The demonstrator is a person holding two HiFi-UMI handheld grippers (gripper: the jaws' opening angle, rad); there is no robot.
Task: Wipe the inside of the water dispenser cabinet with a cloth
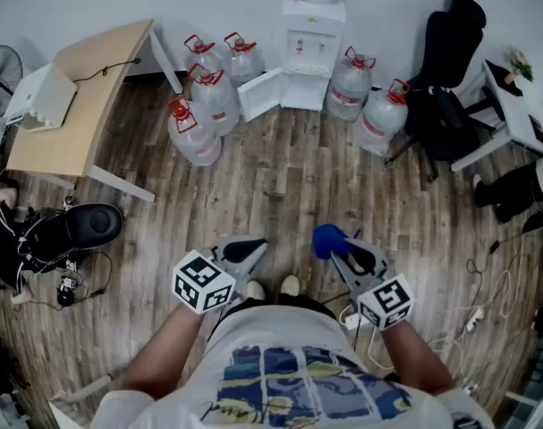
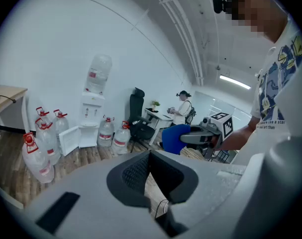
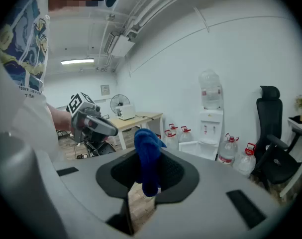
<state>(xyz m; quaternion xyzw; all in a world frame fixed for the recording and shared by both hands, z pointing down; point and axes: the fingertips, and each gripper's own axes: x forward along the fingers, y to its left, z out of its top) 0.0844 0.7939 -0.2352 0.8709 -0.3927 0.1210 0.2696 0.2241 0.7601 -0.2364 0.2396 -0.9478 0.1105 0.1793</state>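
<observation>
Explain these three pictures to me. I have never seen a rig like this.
There is no robot here: a person holds a two-jaw gripper in each hand. The head view looks down from a camera on the person's head. The other two views come from cameras riding on each gripper. The right gripper is clamped on a blue cloth. The left gripper has its jaws together and empty. Across the wooden floor stands a white water dispenser, its cabinet door open, with water bottles beside it.

a bunched blue cloth sits clamped in the right gripper at 6 o'clock, the white water dispenser at 12 with its cabinet door open.
</observation>
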